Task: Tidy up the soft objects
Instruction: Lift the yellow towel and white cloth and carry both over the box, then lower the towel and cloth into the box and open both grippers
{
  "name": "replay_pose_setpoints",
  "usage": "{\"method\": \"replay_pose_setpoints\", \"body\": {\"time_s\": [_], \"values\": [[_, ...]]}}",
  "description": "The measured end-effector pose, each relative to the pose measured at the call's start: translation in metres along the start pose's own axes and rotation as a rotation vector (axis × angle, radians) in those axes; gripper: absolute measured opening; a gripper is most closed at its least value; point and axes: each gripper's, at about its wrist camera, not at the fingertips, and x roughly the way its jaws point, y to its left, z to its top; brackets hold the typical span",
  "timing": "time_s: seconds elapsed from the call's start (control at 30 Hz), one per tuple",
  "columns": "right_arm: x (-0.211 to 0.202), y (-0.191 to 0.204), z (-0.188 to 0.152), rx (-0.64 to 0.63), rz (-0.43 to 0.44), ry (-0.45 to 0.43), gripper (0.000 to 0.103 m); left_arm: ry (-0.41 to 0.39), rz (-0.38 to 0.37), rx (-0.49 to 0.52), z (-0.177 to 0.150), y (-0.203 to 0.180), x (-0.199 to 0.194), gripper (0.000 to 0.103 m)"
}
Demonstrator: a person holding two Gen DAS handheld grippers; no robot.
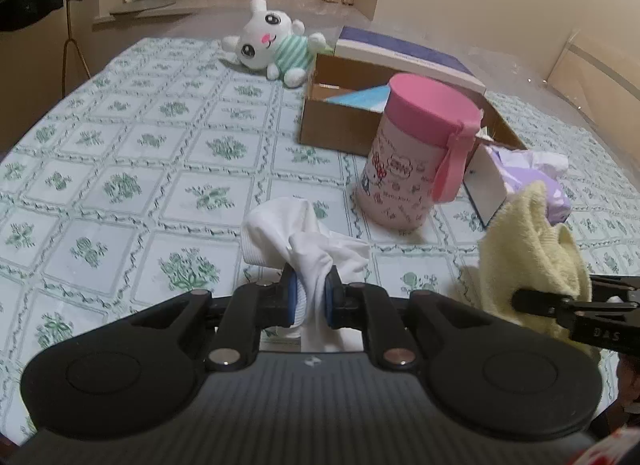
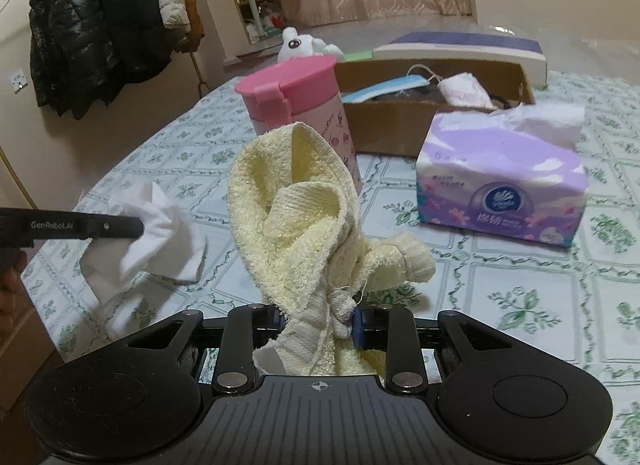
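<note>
My left gripper [image 1: 311,297] is shut on a white sock [image 1: 304,241], which bunches up above the blue pads, clear of the table. The same white sock [image 2: 156,233] shows at the left of the right wrist view, pinched in the left gripper's black finger. My right gripper [image 2: 320,319] is shut on a pale yellow fluffy sock [image 2: 296,209] that stands up in front of the camera. That yellow sock [image 1: 532,253] hangs at the right edge of the left wrist view. A brown cardboard box [image 2: 400,125] holding a face mask and a pink cloth sits behind.
A pink lidded canister [image 1: 412,157] stands in front of the box. A purple tissue pack [image 2: 500,181] lies to its right. A white plush rabbit [image 1: 276,45] lies at the far side of the green-patterned tablecloth [image 1: 140,169]. Dark coats [image 2: 100,25] hang on a rack at left.
</note>
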Motion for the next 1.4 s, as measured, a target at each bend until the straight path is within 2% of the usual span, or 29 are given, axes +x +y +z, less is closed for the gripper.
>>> {"method": "replay_pose_setpoints", "body": {"time_s": [0.33,0.53,0.73,1.07,1.27,1.4], "values": [[-0.038,-0.010,0.014,0.018,0.026,-0.058,0.029,-0.076,0.002,0.065,0.027,0.002,-0.023,0.012],[-0.057,-0.023,0.042,0.038,0.038,-0.124,0.029,-0.129,0.011,0.121,0.060,0.005,-0.025,0.012],[-0.066,-0.043,0.082,0.056,0.044,-0.190,0.029,-0.181,0.020,0.175,0.100,0.002,-0.017,0.012],[-0.051,-0.072,0.159,0.006,-0.007,-0.272,0.029,-0.197,-0.015,0.207,0.167,-0.012,0.032,0.012],[-0.021,-0.088,0.187,-0.014,-0.027,-0.260,0.029,-0.183,-0.069,0.193,0.197,-0.022,0.068,0.012],[0.004,-0.098,0.201,-0.019,-0.027,-0.238,0.029,-0.183,-0.078,0.224,0.216,-0.038,0.095,0.012]]}}
